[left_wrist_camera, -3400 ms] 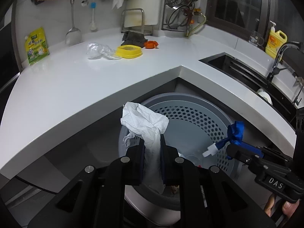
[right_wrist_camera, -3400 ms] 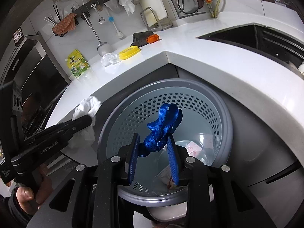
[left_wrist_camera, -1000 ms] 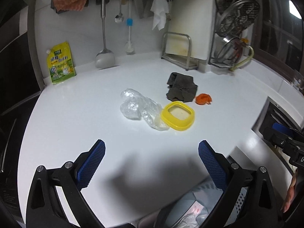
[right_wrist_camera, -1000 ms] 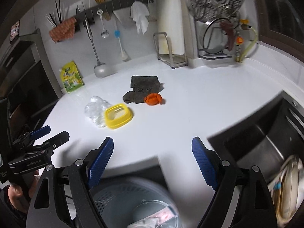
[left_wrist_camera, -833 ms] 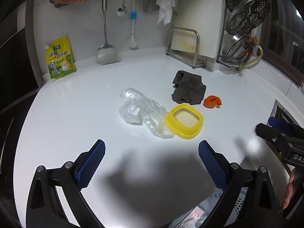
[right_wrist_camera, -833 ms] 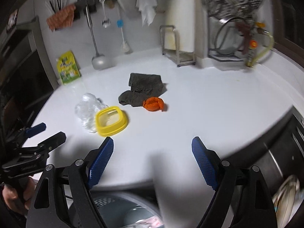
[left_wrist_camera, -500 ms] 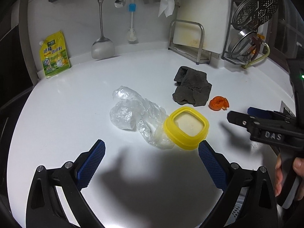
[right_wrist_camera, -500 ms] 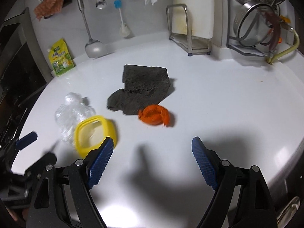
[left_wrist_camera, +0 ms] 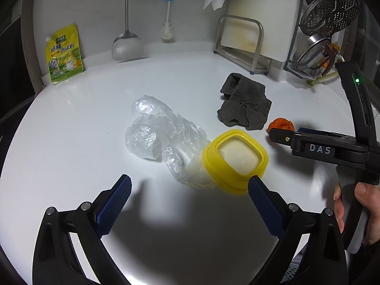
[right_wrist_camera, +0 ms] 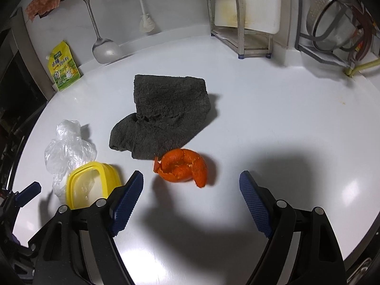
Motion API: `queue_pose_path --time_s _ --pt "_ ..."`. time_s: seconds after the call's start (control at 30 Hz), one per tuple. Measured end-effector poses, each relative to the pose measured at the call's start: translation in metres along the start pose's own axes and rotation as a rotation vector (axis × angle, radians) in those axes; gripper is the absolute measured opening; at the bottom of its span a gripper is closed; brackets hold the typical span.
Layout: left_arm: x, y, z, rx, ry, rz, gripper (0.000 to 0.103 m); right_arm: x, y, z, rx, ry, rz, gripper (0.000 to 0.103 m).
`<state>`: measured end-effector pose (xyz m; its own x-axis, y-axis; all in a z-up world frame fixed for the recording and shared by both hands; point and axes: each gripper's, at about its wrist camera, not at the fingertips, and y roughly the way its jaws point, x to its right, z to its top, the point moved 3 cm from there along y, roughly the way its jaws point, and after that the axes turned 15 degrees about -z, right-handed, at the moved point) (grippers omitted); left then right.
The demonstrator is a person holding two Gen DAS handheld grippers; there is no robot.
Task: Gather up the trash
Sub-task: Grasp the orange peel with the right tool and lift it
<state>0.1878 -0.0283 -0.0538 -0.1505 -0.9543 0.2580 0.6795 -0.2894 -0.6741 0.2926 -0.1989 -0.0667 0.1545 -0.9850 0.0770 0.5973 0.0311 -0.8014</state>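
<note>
Both my tongs having left the bin, now hovering wide over the counter (left_wrist_camera: 71, 123), left gripper (left_wrist_camera: 190, 201) nearing crumpled plastic bag (left_wrist_camera: 161, 130) beside yellow lid (left_wrist_camera: 235, 160), right gripper (right_wrist_camera: 190, 199) nearing curled orange peel (right_wrist_camera: 182, 167) touching grey cloth (right_wrist_camera: 163, 116).

Left gripper (left_wrist_camera: 190, 204): black plastic frame, two angled arms, each ending in a blue finger pad (left_wrist_camera: 114, 205) with fine diamond grid texture. Round silver screws on the arm joints, two per side. Right gripper (right_wrist_camera: 191, 201): same build, black arms, blue textured pads (right_wrist_camera: 255, 207), silver screw heads (right_wrist_camera: 281, 203) at the joints. Seen from the left camera, the right gripper has a long black bar with white "DAS" lettering (left_wrist_camera: 319, 149), a small brass screw near its tip, and a black upright housing with a green LED (left_wrist_camera: 356, 80) lit above the lettering. A bare hand (left_wrist_camera: 356, 216) wraps the handle below the lettering; no sleeve visible.
</note>
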Motion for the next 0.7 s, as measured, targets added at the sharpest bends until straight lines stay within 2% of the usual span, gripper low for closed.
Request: queue_pose_path --time_s 0.03,0.13,0.2,0.23,0.27,0.37,0.53,0.7 --pt "0.001 0.001 0.0 0.001 -0.001 -0.001 0.097 -0.001 0.001 0.0 0.004 -0.008 -0.004 0.079" --pt "0.005 0.003 -0.001 0.0 -0.005 -0.002 0.097 -0.009 -0.001 0.0 0.022 -0.053 -0.007 0.064" --pt "0.008 0.004 -0.001 0.0 -0.011 0.0 0.097 -0.013 -0.003 0.0 0.031 -0.076 0.0 0.049" --pt "0.01 0.005 -0.001 0.0 -0.015 0.001 0.097 -0.014 -0.003 -0.001 0.033 -0.084 0.006 0.045" --pt "0.013 0.006 -0.001 0.0 -0.02 0.002 0.097 -0.014 -0.004 -0.001 0.032 -0.086 0.017 0.036" --pt "0.022 0.009 0.0 0.001 -0.026 0.004 0.097 -0.007 -0.007 -0.001 0.027 -0.05 0.072 0.027" --pt "0.036 0.014 0.003 0.008 -0.028 0.027 0.097 0.017 -0.016 -0.001 0.048 0.023 0.117 0.025" --pt "0.041 0.025 0.006 0.007 -0.072 0.057 0.097 0.033 -0.018 -0.001 0.057 0.074 0.157 0.025"
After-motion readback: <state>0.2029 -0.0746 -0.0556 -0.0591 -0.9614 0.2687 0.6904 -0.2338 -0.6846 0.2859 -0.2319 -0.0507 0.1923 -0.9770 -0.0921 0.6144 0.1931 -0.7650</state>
